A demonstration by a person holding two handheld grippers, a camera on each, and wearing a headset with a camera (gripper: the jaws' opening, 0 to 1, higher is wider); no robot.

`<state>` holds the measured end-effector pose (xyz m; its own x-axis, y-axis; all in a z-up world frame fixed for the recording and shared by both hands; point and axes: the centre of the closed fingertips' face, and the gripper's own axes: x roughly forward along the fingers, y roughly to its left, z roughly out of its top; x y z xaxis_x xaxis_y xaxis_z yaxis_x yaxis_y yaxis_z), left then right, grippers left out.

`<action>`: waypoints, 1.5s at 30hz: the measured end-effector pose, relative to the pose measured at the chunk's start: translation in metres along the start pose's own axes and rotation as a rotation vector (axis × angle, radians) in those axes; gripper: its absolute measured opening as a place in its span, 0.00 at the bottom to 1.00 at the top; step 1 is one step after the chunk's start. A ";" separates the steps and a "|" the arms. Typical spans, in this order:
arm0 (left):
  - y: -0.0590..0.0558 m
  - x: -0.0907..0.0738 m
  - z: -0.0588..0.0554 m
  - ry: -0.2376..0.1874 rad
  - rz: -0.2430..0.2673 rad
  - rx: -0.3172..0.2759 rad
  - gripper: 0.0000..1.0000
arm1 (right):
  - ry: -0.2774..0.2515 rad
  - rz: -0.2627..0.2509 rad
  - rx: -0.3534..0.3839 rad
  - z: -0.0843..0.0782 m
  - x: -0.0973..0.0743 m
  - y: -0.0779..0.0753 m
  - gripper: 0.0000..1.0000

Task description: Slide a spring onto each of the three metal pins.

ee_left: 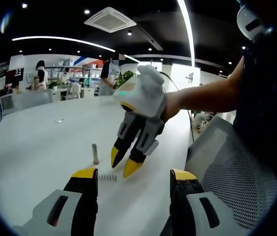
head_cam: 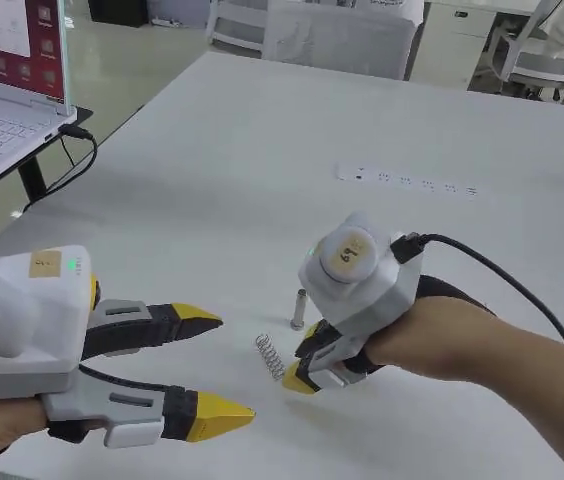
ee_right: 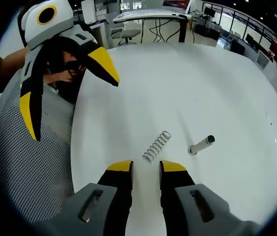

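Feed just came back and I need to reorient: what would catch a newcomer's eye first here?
The right tongs, narrowly open, point down at the white table with their yellow tips just short of a loose spring lying flat. Beside the spring a short metal pin stands upright, bare. The left tongs hang wide open and empty at the near left of the head view.

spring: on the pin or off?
Off. The spring lies flat on the table beside the upright metal pin, apart from it; the pin's shaft is bare.
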<state>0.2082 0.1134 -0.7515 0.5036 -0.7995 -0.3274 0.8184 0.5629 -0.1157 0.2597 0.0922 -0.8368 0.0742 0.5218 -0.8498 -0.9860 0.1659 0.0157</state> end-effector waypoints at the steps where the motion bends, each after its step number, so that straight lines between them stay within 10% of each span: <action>1: 0.000 0.000 0.000 0.000 0.001 0.000 0.54 | -0.004 -0.004 0.012 0.002 0.001 -0.001 0.19; 17: 0.003 -0.004 -0.001 -0.004 0.012 -0.007 0.54 | -0.014 -0.058 0.149 0.001 0.020 -0.012 0.18; 45: 0.003 0.000 -0.002 0.001 0.009 -0.008 0.53 | 0.031 -0.095 0.067 -0.015 0.015 -0.023 0.11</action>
<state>0.2102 0.1154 -0.7541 0.5105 -0.7944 -0.3291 0.8116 0.5716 -0.1208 0.2815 0.0835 -0.8584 0.1614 0.4748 -0.8652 -0.9624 0.2697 -0.0316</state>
